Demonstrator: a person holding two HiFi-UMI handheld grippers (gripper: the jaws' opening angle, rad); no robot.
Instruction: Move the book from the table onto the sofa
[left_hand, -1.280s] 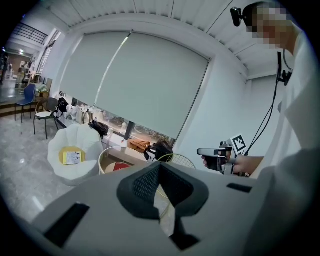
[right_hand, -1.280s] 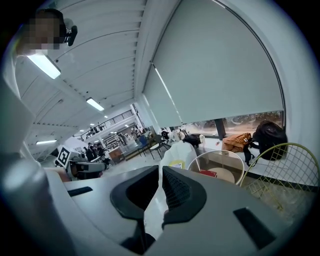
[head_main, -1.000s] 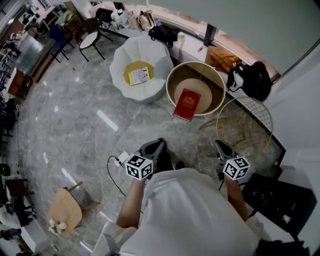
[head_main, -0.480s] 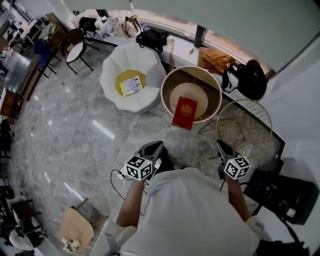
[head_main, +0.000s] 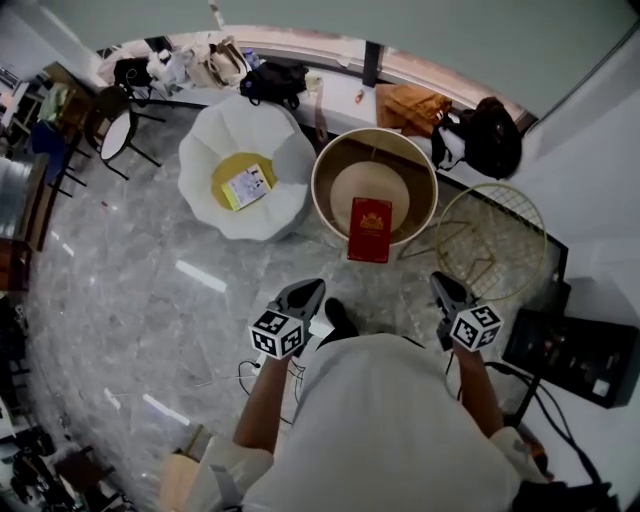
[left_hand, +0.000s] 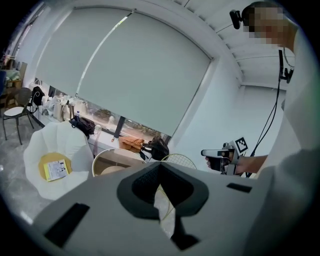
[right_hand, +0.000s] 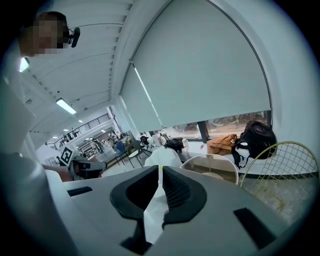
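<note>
2 grippers, jaws closed, nothing between: left gripper (head_main: 305, 290), right gripper (head_main: 445, 285). 1 red book (head_main: 370, 229), flat at near edge of 1 round table (head_main: 322, 165). 1 white sofa (head_main: 210, 140) just beside the table, bearing 1 yellow cushion (head_main: 222, 168) and 1 leaflet (head_main: 243, 186).

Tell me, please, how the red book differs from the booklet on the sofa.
The book is red, the booklet pale. The book lies on the round table at its near rim; the booklet lies on the sofa's yellow cushion. The book looks larger. Both lie flat.
</note>
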